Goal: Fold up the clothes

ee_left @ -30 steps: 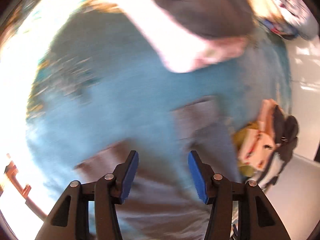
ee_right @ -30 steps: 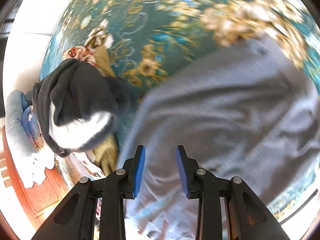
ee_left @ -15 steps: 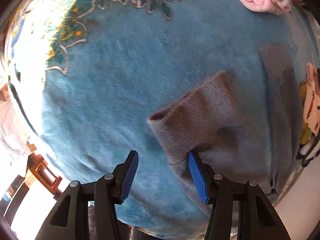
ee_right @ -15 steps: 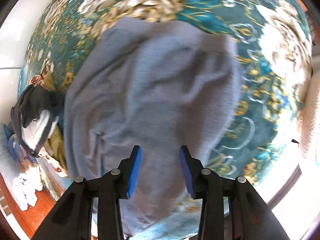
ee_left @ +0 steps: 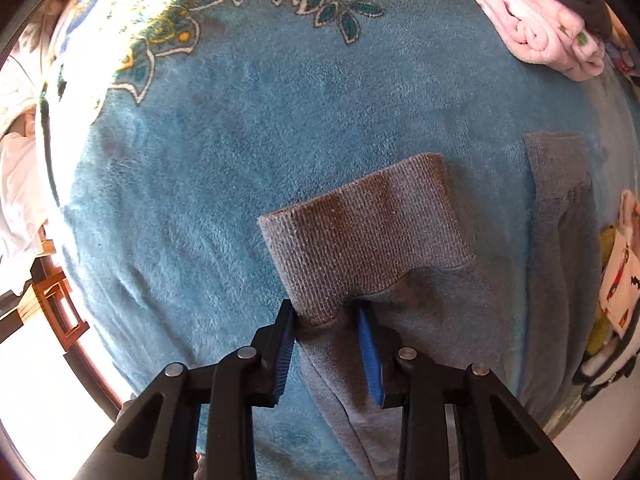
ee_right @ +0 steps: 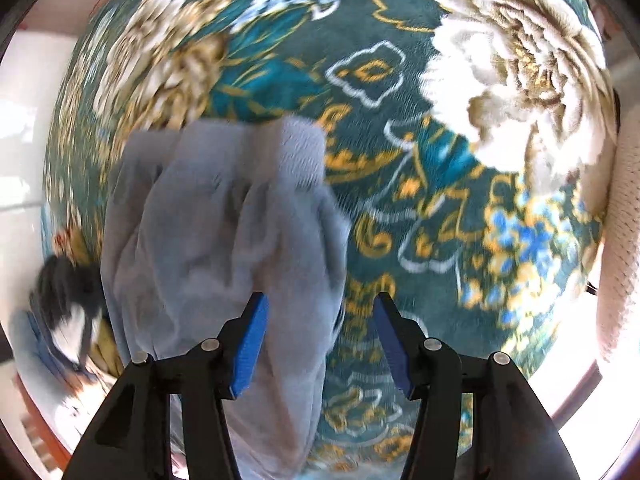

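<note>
On the blue blanket (ee_left: 248, 152) lies the grey sweater (ee_left: 432, 304). Your left tool (ee_left: 326, 344) is closing on its cuff (ee_left: 360, 244); your right tool (ee_right: 318, 344) is opening, holding nothing. Next, grab the other sleeve (ee_right: 224, 216).

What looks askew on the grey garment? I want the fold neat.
The grey garment lies uneven: its ribbed cuff sits slanted, buckled where the closing left gripper straddles it. The fabric is rumpled beside the opening right gripper.

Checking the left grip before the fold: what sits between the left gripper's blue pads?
In the left wrist view, the left gripper is closing on the grey garment's ribbed cuff.
</note>
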Demonstrator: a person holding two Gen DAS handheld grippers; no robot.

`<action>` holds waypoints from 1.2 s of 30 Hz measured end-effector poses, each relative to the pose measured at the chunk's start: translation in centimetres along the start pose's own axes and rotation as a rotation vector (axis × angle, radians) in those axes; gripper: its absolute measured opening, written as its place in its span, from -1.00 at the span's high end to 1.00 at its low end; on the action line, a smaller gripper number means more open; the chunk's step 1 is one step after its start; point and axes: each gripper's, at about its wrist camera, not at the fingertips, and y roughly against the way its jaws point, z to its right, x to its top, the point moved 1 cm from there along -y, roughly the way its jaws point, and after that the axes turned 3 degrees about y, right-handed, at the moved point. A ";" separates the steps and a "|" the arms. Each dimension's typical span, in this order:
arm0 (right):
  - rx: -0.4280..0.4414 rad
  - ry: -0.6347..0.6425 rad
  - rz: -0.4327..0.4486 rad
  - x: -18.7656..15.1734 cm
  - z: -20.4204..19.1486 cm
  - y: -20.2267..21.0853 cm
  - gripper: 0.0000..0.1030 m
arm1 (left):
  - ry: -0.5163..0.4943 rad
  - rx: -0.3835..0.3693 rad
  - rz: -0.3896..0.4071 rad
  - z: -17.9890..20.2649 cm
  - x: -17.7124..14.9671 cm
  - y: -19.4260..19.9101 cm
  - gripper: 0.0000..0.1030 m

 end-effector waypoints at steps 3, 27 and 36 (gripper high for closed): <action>0.057 -0.035 0.025 1.9 0.5 -0.6 -0.08 | 0.013 0.006 0.022 -0.1 -0.4 0.2 0.34; -0.083 0.057 0.052 1.9 3.0 3.6 0.86 | -0.168 0.086 0.041 -3.7 -2.3 2.0 0.78; -0.088 0.051 0.017 1.6 3.6 3.7 0.71 | -0.140 0.118 -0.046 -4.2 -1.0 2.6 0.12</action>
